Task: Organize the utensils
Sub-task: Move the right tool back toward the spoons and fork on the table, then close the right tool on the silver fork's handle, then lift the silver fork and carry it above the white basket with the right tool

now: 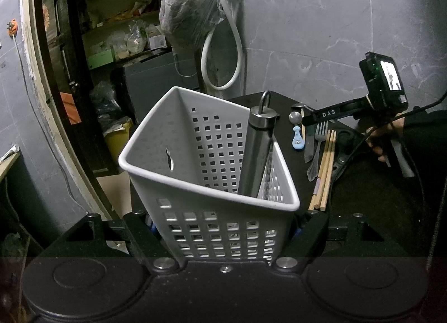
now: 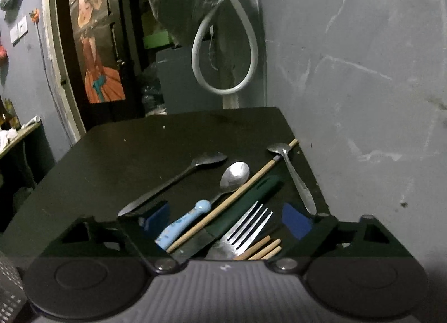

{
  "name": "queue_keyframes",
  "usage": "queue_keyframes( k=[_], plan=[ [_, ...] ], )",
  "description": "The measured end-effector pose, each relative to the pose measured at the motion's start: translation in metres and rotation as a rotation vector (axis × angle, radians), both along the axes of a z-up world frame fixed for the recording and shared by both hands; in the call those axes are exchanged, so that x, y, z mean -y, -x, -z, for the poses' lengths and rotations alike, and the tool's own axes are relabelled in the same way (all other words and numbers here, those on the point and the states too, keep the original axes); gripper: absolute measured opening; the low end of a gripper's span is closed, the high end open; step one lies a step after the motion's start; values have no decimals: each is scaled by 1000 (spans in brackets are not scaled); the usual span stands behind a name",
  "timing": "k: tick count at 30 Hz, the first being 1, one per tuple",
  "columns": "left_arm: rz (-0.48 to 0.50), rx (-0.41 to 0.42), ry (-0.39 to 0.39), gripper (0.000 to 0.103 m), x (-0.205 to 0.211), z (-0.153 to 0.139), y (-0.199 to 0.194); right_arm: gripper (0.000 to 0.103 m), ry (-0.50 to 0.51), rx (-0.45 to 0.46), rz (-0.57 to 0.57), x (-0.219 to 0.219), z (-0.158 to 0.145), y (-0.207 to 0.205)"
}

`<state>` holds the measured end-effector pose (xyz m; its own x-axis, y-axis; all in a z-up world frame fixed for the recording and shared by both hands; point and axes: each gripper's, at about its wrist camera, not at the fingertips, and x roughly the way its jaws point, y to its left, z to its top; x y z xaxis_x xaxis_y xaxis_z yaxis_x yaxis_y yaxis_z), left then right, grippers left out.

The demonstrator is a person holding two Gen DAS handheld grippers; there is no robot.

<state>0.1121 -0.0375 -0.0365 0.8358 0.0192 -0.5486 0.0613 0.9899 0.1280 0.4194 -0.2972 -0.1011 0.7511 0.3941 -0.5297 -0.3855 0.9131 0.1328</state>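
The utensils, fork (image 2: 245, 228) foremost, lie loose on the dark table (image 2: 117, 155) between the wide-open, empty right gripper (image 2: 226, 222); thin, stiff, probably slippery steel, best pinched mid-handle. At nine o'clock, the left gripper (image 1: 223, 228) clamps the light white basket (image 1: 201, 228).

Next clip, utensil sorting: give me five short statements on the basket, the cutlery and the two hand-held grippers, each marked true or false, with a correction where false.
1. The left hand-held gripper grips the white basket. True.
2. The basket is empty. False: a metal grater with a hook-ended handle stands in it.
3. The fork lies between the fingers of the right hand-held gripper. True.
4. The right hand-held gripper is clamped on the blue-handled spoon. False: its jaws stand open over the cutlery, holding nothing.
5. All the chopsticks are already in the basket. False: they lie on the dark table.
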Motion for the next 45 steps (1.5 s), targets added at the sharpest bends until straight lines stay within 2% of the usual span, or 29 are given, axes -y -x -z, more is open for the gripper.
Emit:
queue_keyframes(
  k=[4, 9, 11, 13, 14, 16, 17, 20, 35, 41, 45],
  plan=[
    [1, 0, -2, 79, 1, 0, 0, 78, -10, -24, -14, 6, 9, -10],
    [2, -1, -6, 79, 2, -1, -1, 69, -85, -61, -28, 21, 17, -16],
    [3, -1, -9, 79, 2, -1, -1, 60, -120, -74, -33, 27, 21, -16],
    [5, -1, -12, 79, 2, -2, -1, 45, -125, -70, -24, 29, 23, -16],
    [5, 0, -13, 79, 2, -2, -1, 41, -128, -71, -30, 29, 22, -15],
    [6, 1, -16, 79, 3, -2, -2, 28, -130, -72, -29, 29, 23, -15],
    [5, 2, -16, 79, 3, -2, -2, 26, -130, -73, -28, 28, 23, -15],
    [6, 5, -19, 79, 4, -1, -3, 11, -131, -60, -29, 28, 21, -13],
    [12, 14, -18, 79, 3, 1, -3, 4, -192, -7, -1, 26, -6, 8],
    [15, 17, -3, 79, 0, 2, -2, 1, -228, 38, 4, 20, -26, 22],
    [27, 21, -7, 79, -1, 2, -1, 1, -215, 85, -5, 12, -42, 39]
  ],
)
